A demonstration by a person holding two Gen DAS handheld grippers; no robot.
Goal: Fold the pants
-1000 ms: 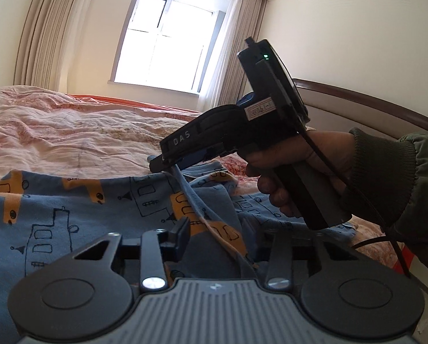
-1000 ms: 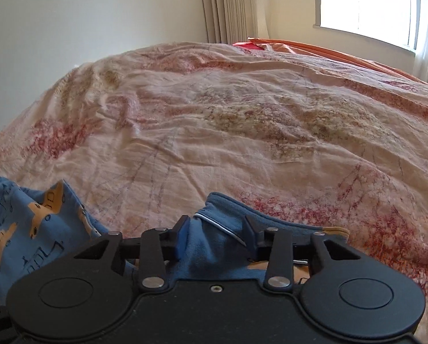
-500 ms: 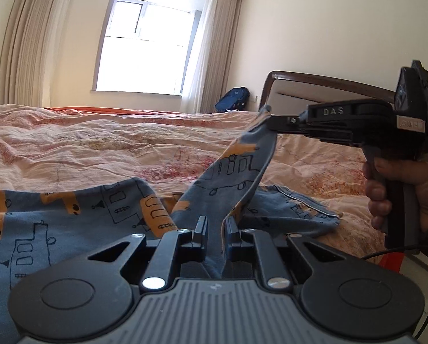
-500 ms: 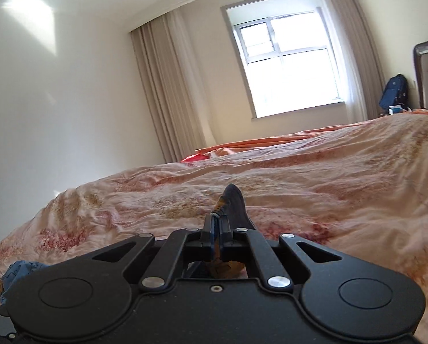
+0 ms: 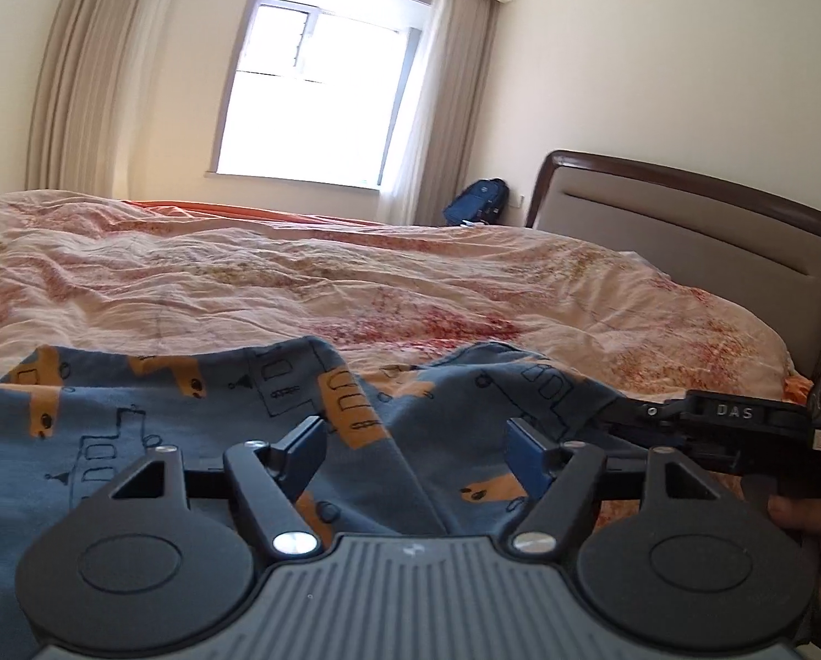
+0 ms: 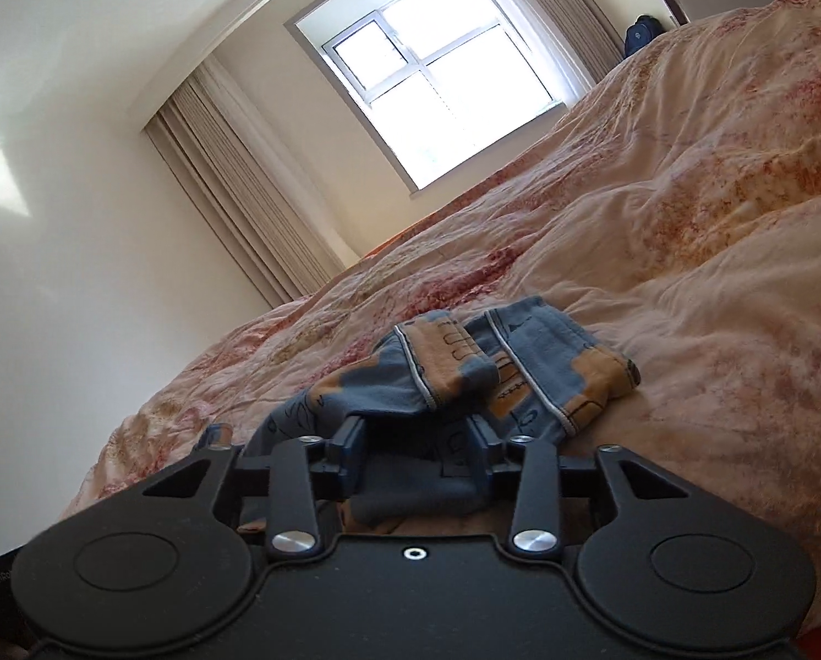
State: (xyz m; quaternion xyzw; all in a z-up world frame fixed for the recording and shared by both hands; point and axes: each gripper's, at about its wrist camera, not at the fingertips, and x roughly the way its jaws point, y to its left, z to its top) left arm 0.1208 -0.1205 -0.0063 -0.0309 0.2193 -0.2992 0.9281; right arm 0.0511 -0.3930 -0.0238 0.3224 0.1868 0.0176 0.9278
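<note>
Pants [image 5: 152, 423] lie on the bed's quilt [image 5: 355, 286], near its foot end, well apart from the headboard [image 5: 702, 231]. Blue fabric with orange print, still rumpled, no clean fold visible. Left gripper [image 5: 416, 445]: jaws wide apart, fabric lying between them but not pinched. Right gripper [image 6: 419, 454]: jaws also spread, straddling a bunched cuff or waistband end [image 6: 509, 368], nothing clamped as far as I can tell. From the left wrist view the right gripper [image 5: 625, 412] sits at the pants' edge on the headboard side. Judgement: early stage; needs flattening, then every fold is still to do.
</note>
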